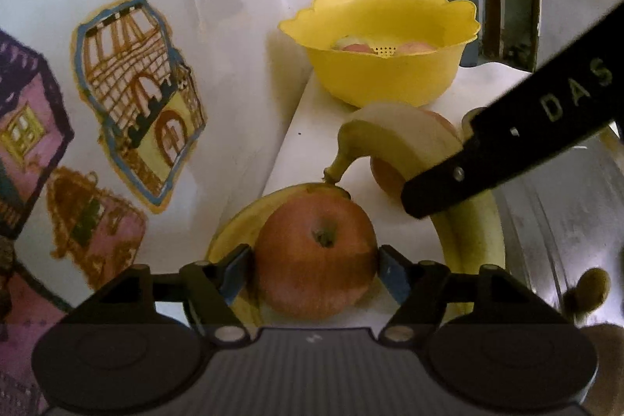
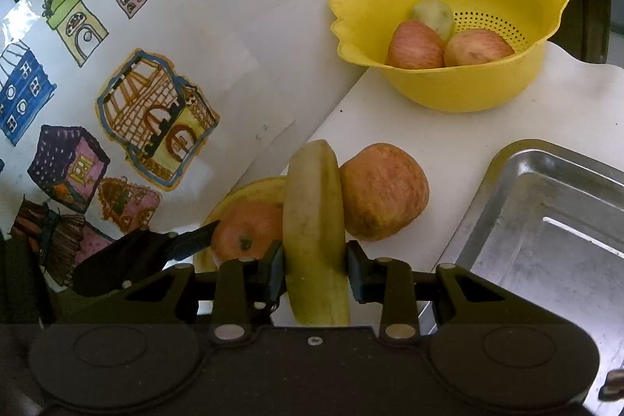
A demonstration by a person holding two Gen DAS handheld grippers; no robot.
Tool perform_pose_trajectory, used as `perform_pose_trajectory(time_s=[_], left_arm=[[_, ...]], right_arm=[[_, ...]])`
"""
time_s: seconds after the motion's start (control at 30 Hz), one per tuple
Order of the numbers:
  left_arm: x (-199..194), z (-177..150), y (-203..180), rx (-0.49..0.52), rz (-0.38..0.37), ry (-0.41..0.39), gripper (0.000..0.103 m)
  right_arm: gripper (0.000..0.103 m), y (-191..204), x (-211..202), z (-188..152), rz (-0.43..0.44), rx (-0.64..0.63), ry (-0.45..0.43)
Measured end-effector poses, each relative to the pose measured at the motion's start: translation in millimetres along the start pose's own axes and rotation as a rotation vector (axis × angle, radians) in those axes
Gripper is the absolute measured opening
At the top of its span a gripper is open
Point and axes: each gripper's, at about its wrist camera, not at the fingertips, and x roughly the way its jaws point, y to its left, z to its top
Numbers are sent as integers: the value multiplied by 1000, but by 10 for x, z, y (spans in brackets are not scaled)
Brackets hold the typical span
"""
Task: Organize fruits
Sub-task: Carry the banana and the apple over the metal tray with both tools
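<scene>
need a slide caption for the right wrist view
Right tool grips a banana beside an apple, yellow bowl of fruit behind.

Your views are dim and warm-tinted, with soft, faint shadows. Fisheye bending curves the edges into black corners. The tray (image 2: 546,221) shows mild glare, and the wall stickers (image 1: 136,96) look slightly soft.

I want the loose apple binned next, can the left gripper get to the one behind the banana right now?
Probably not: the left gripper is shut on another apple, and the banana lies across the way to the loose apple.
</scene>
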Motion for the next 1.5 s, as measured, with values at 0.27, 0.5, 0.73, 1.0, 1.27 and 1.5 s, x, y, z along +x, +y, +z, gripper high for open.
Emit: perform_pose_trajectory(time_s=[0.27, 0.5, 0.73, 1.0, 1.27, 1.5], left_arm=[[56, -36, -198, 97, 72, 2, 74], [70, -15, -232, 107, 81, 7, 73], [26, -56, -245, 87, 74, 9, 73], [-86, -155, -203, 54, 74, 12, 73], [-215, -249, -128, 1, 58, 44, 73], [-447, -358, -100, -64, 41, 50, 73]], right_arm=[[39, 12, 107, 31, 6, 43, 4], [40, 47, 240, 100, 14, 64, -7], [37, 102, 201, 56, 5, 8, -16], [36, 138, 86, -42, 12, -30, -60], [36, 118, -67, -77, 45, -42, -80], [36, 99, -229, -138, 72, -33, -98]])
